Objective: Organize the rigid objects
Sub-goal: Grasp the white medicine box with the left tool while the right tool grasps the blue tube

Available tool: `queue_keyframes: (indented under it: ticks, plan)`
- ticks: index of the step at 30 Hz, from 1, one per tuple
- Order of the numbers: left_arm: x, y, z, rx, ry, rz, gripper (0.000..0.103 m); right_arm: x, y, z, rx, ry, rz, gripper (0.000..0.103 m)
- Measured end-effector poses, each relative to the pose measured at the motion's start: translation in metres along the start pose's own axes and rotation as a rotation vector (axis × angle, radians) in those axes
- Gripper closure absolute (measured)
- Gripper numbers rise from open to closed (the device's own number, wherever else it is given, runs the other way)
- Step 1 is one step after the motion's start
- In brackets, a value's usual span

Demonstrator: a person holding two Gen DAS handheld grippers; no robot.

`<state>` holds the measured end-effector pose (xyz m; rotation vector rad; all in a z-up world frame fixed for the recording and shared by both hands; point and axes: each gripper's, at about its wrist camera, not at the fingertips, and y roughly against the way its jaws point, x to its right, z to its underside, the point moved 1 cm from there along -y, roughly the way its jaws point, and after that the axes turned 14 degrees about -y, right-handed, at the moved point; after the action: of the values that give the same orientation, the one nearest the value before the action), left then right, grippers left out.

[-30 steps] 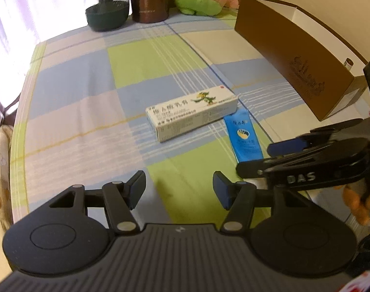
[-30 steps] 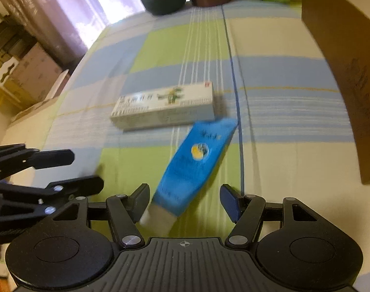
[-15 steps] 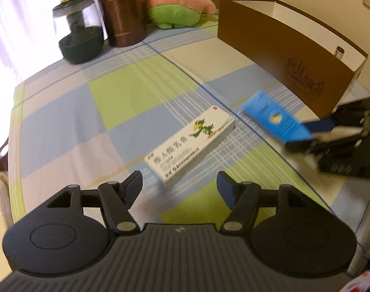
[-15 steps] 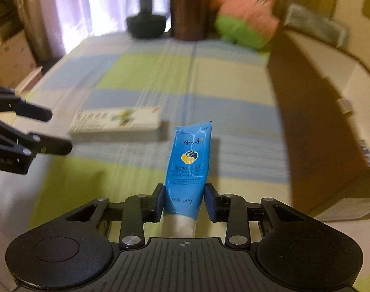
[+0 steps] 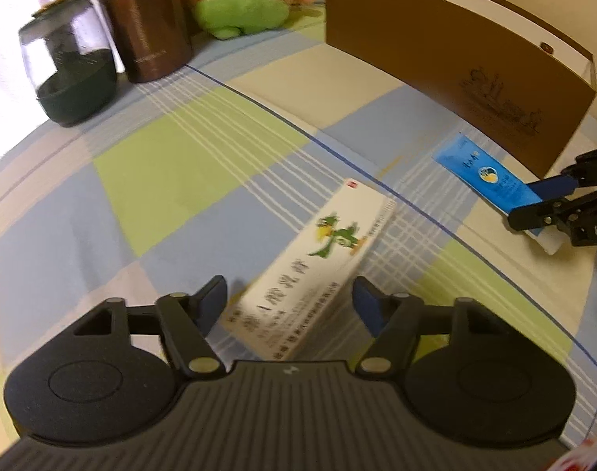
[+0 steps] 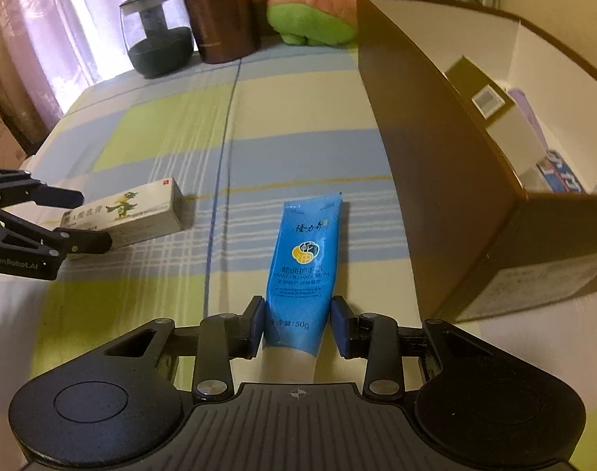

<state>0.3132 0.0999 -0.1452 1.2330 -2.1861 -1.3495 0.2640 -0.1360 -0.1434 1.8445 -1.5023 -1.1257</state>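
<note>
Checked cloth in green, blue and cream is spread over the tabletop (image 6: 298,125); curtained window light is seen at the far left. Along the far edge are ranged a glass jar (image 6: 157,31) with a dark base, a brown canister (image 6: 216,11) and a pink-and-green plush toy (image 6: 314,4).

A long brown cardboard box (image 6: 436,165), open-topped, is set along the right side; smaller packages are seen inside it, their kinds not legible.

The right claw (image 6: 298,324) is closed narrowly on the lower end of a blue hand-cream tube (image 6: 304,251), pads (image 6: 257,324) pressed against both sides. The tube is held pointing away from the camera, its sealed end near the box's long wall, not touching it. Whether it is lifted off the cloth cannot be told for certain.

The left claw (image 5: 288,302) is spread wide, fingers either side of the near end of a white ointment carton (image 5: 314,267) lying flat on the cloth. No contact between pads and carton is visible. Carton and tube are well apart.
</note>
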Motion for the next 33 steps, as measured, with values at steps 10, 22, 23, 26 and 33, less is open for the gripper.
queue_keyframes:
  ticks: [10, 22, 23, 26, 33]
  plan:
    - [0.033, 0.017, 0.009, -0.015, 0.148, -0.015, 0.070, 0.011, 0.007, 0.007, -0.018, 0.009, -0.052, 0.070]
    - [0.068, 0.034, 0.013, -0.062, 0.262, -0.042, 0.068, 0.013, 0.015, 0.018, -0.025, 0.032, -0.052, 0.069]
    - [0.067, 0.033, 0.011, -0.061, 0.256, -0.045, 0.065, 0.010, 0.013, 0.017, -0.023, 0.033, -0.042, 0.069]
    - [0.065, 0.027, 0.002, -0.060, 0.228, -0.056, 0.062, 0.004, 0.009, 0.015, -0.017, 0.043, -0.015, 0.067]
    - [0.067, 0.016, -0.006, -0.087, 0.196, -0.071, 0.070, -0.003, 0.003, 0.015, -0.004, 0.087, 0.015, 0.067]
